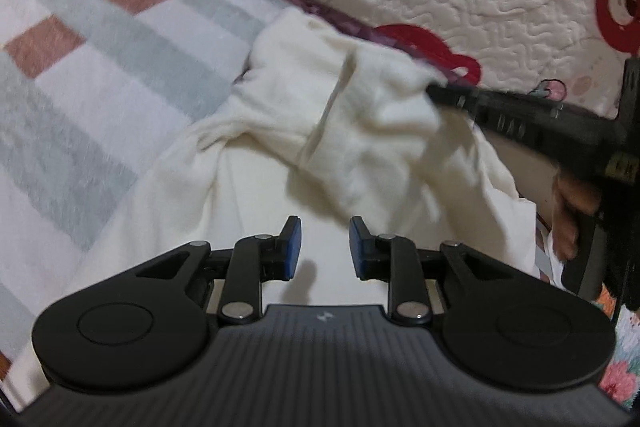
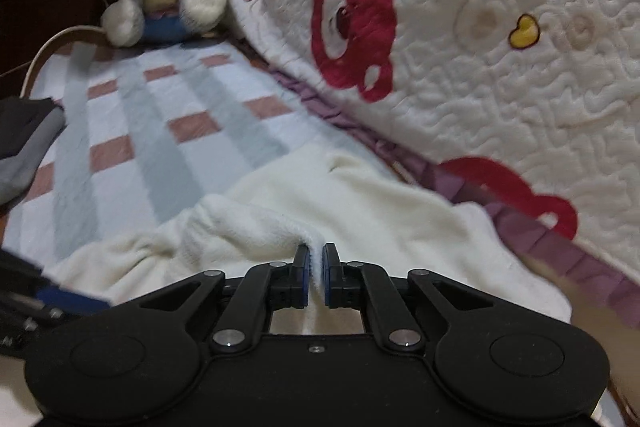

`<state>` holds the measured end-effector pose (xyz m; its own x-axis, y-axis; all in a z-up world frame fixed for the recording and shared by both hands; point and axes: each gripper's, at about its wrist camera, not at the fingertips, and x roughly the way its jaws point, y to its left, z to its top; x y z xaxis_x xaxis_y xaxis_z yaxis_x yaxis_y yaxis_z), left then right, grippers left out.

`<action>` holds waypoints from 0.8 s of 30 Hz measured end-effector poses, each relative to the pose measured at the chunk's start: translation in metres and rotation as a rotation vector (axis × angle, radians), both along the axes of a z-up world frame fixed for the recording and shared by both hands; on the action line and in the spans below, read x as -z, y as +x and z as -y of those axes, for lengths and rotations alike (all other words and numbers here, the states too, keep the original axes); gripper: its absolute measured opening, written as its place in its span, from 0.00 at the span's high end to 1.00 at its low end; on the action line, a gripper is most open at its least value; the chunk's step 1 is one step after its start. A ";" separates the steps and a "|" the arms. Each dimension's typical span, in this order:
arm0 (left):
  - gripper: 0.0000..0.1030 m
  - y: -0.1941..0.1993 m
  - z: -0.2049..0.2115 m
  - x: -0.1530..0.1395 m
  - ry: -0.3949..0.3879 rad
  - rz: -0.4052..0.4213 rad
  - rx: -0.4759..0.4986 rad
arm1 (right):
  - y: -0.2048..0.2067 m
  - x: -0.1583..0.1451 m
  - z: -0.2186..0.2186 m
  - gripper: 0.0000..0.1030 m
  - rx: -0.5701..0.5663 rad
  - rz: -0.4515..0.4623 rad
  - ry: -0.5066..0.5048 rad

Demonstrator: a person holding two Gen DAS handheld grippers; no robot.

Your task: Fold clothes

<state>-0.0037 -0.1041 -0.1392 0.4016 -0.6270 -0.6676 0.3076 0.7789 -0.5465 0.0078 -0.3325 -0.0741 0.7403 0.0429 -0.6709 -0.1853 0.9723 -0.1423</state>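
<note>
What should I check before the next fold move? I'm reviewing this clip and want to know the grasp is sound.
1. Right gripper shut on a ridge of the cream garment: ok, fabric sits pinched between the pads.
2. Left gripper holding cloth: not ok, jaws stand apart with nothing between them.
3. Garment lies flat: not ok, it is bunched and lifted where the right gripper pulls it.
4. Checked blanket beside the garment free for laying a fold: ok.
5. Quilt edge clear of the garment: cannot tell, they meet along the purple border.
</note>
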 end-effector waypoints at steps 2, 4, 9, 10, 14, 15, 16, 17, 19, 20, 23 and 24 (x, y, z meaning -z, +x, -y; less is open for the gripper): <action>0.76 0.000 -0.001 0.003 -0.016 -0.006 0.005 | 0.010 0.002 0.002 0.93 0.022 0.013 0.016; 0.72 -0.002 -0.001 0.001 -0.018 0.012 0.013 | 0.018 0.009 0.002 0.87 0.042 0.008 0.021; 0.67 -0.006 0.003 -0.001 0.025 0.014 0.018 | 0.009 0.028 0.015 0.54 0.152 0.005 0.043; 0.67 -0.007 0.005 -0.006 0.065 0.025 0.026 | 0.000 0.030 0.024 0.54 0.199 0.018 0.065; 0.48 -0.025 0.035 -0.049 0.246 0.218 0.181 | -0.068 0.030 0.083 0.50 0.462 0.111 0.170; 0.48 -0.026 0.041 -0.058 0.246 0.238 0.218 | -0.088 0.032 0.098 0.48 0.515 0.129 0.157; 0.48 -0.021 0.046 -0.064 0.221 0.201 0.230 | -0.102 0.034 0.111 0.45 0.564 0.124 0.128; 0.48 -0.013 0.049 -0.070 0.190 0.134 0.225 | -0.117 0.036 0.124 0.45 0.613 0.118 0.098; 0.47 -0.004 0.055 -0.088 0.162 0.108 0.228 | -0.138 0.041 0.145 0.45 0.684 0.094 0.058; 0.44 -0.005 0.060 -0.099 0.170 0.163 0.252 | -0.146 0.043 0.155 0.45 0.710 0.087 0.055; 0.28 0.007 0.078 -0.113 0.149 0.253 0.320 | -0.161 0.049 0.181 0.45 0.761 0.099 0.114; 0.28 0.017 0.083 -0.107 0.123 0.240 0.334 | -0.161 0.052 0.189 0.45 0.773 0.099 0.140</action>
